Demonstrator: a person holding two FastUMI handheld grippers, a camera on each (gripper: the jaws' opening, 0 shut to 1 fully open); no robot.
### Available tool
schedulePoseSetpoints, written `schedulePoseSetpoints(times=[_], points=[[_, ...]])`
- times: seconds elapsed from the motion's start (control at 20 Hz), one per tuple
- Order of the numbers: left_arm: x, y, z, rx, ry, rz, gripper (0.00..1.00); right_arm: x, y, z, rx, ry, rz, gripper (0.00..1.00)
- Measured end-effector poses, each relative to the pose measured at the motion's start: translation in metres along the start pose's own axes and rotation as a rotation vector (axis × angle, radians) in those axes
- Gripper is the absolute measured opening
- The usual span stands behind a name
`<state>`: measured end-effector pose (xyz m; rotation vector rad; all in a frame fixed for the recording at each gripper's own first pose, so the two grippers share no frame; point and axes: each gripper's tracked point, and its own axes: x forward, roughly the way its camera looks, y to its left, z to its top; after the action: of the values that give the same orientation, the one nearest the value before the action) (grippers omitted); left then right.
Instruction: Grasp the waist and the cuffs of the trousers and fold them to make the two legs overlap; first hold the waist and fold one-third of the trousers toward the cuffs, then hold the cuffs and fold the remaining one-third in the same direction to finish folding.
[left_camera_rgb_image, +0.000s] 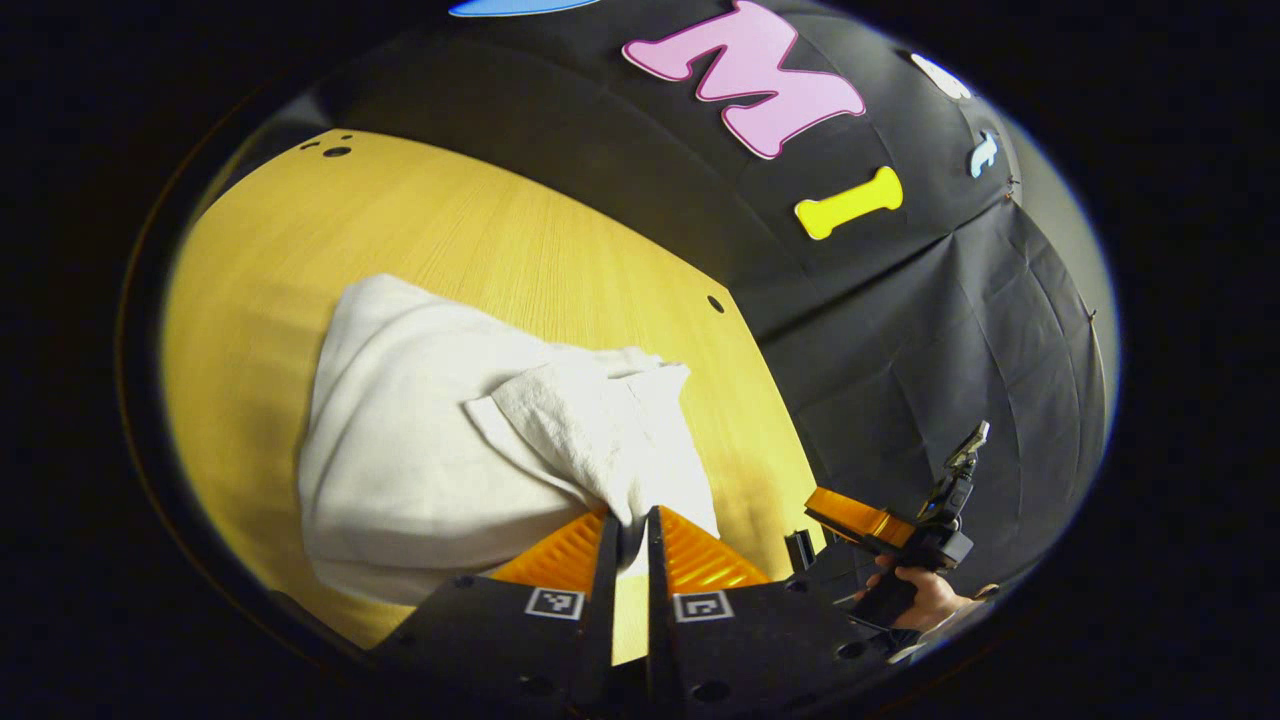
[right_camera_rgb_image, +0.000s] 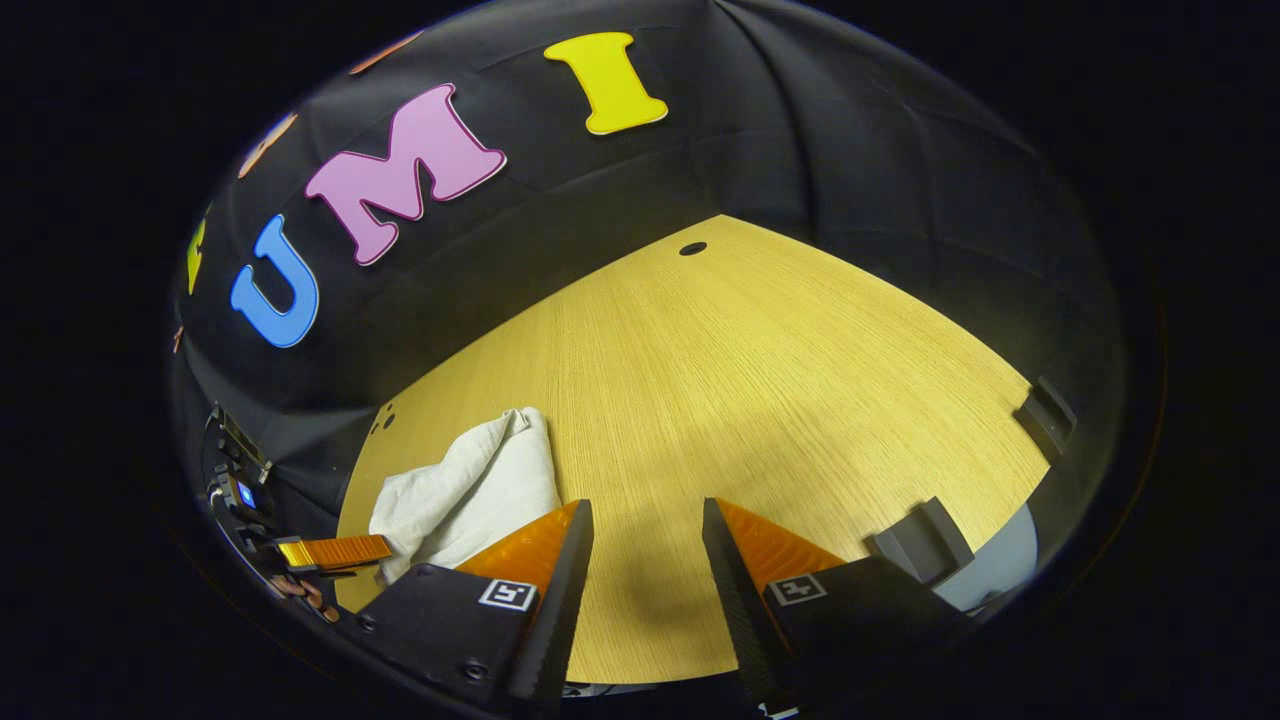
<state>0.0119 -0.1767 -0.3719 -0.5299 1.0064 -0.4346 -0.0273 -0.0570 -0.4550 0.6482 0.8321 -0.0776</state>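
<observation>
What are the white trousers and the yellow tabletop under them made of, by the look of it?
White trousers: soft woven cloth, probably cotton; matte, and they crease and slump in folds. Yellow tabletop: wood or wood-look laminate; fine straight grain lines, smooth with a faint sheen.

Desk (left_camera_rgb_image: 480, 240): pale wood with fine straight grain and a smooth, faintly sheened finish. Trousers (left_camera_rgb_image: 400, 470), lying on the desk: soft white matt cloth, its folded-over upper layer coarser in weave. Wall (left_camera_rgb_image: 900, 330) behind the desk: matt black creased cloth.
</observation>
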Motion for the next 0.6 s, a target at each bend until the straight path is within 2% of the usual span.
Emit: schedulePoseSetpoints(times=[0.05, 0.15, 0.35, 0.4, 0.5, 0.6], points=[[-0.003, -0.008, -0.001, 0.008, 0.002, -0.032, 0.26, 0.000, 0.001, 0.000, 0.000, 0.002, 0.001, 0.69], [-0.006, -0.030, -0.003, 0.074, -0.001, -0.112, 0.62, 0.002, 0.003, -0.004, -0.004, 0.007, 0.005, 0.69], [-0.026, -0.085, -0.029, 0.228, 0.102, -0.338, 0.66, 0.003, 0.010, -0.006, -0.008, 0.010, 0.014, 0.69], [-0.030, -0.088, -0.030, 0.245, 0.107, -0.361, 0.66, 0.002, 0.011, -0.006, -0.011, 0.008, 0.016, 0.69], [-0.034, -0.073, -0.017, 0.191, 0.055, -0.323, 0.67, 0.000, 0.014, -0.006, -0.014, 0.005, 0.020, 0.69], [-0.047, -0.039, 0.008, 0.071, -0.032, -0.231, 0.70, -0.001, 0.018, -0.004, -0.012, -0.001, 0.024, 0.69]])
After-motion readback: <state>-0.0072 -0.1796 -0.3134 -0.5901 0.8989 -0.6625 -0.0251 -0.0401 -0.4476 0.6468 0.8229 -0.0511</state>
